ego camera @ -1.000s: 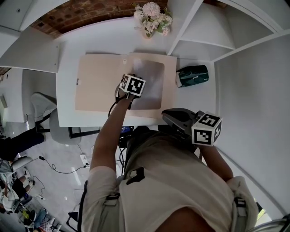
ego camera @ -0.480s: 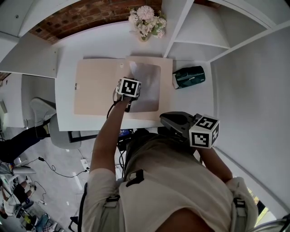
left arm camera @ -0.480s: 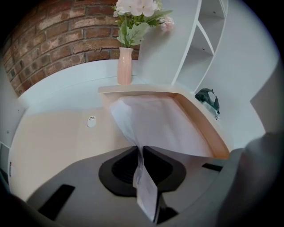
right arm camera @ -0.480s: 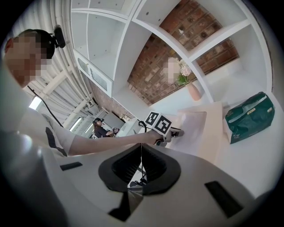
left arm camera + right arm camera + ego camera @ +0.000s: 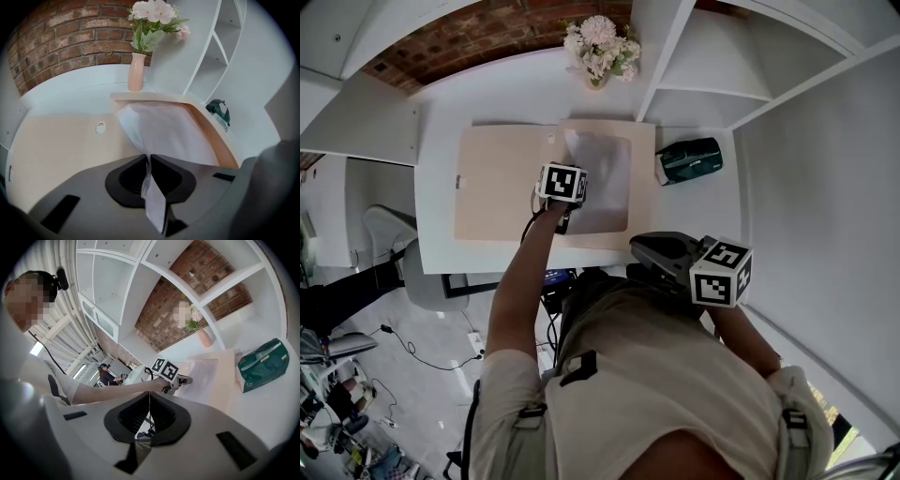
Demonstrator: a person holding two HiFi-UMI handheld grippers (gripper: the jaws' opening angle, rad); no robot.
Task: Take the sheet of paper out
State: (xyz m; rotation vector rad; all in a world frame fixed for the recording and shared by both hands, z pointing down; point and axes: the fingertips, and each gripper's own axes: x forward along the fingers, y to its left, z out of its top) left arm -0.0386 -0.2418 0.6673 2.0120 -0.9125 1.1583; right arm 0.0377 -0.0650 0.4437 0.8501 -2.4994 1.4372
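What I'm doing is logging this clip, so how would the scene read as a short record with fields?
left gripper: jaws closing, with the near corner of the sheet of paper pinched between them
right gripper: shut, empty, held back near the person's body
sheet position: on the right half of the open folder
folder position: open flat on the white table
other items: vase of flowers behind the folder, green packet to its right
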